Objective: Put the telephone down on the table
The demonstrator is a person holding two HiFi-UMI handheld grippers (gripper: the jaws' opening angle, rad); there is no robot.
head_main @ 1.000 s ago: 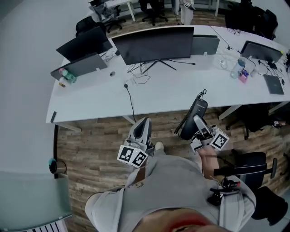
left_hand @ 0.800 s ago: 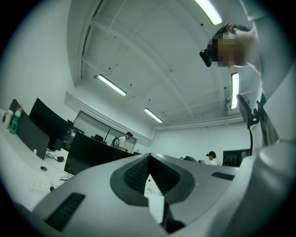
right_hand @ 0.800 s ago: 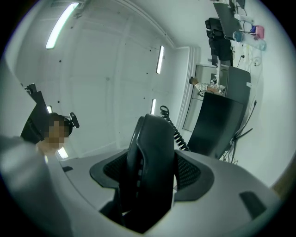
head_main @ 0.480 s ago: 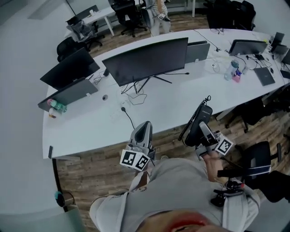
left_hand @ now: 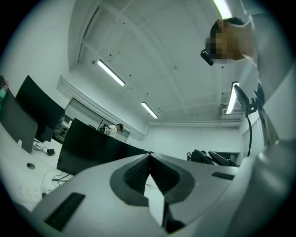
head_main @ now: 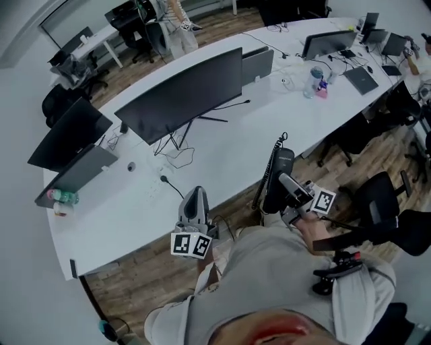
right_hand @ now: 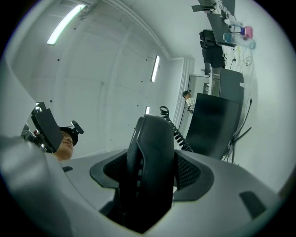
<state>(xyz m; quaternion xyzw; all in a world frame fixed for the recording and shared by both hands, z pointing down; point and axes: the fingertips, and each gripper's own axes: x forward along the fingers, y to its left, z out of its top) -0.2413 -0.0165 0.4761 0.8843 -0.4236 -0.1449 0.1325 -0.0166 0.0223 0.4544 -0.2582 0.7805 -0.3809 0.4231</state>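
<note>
A black telephone handset (head_main: 278,176) with a coiled cord (head_main: 269,174) stands upright in my right gripper (head_main: 287,183), which is shut on it just off the near edge of the long white table (head_main: 222,155). In the right gripper view the handset (right_hand: 150,162) fills the space between the jaws, its cord (right_hand: 175,131) curling away behind. My left gripper (head_main: 194,202) hangs lower left, over the wooden floor near the table edge, shut with nothing in it; its pads meet in the left gripper view (left_hand: 149,176).
On the table stand a large black monitor (head_main: 182,94), a second monitor (head_main: 64,135), laptops (head_main: 259,64), a water bottle (head_main: 314,81) and loose cables (head_main: 172,151). A black office chair (head_main: 377,209) is at my right. A person stands beyond the desks (head_main: 175,20).
The view has swung so the table sits further left and tilted. My right gripper with the handset has come closer to the table edge; the left gripper stays low and shut.
</note>
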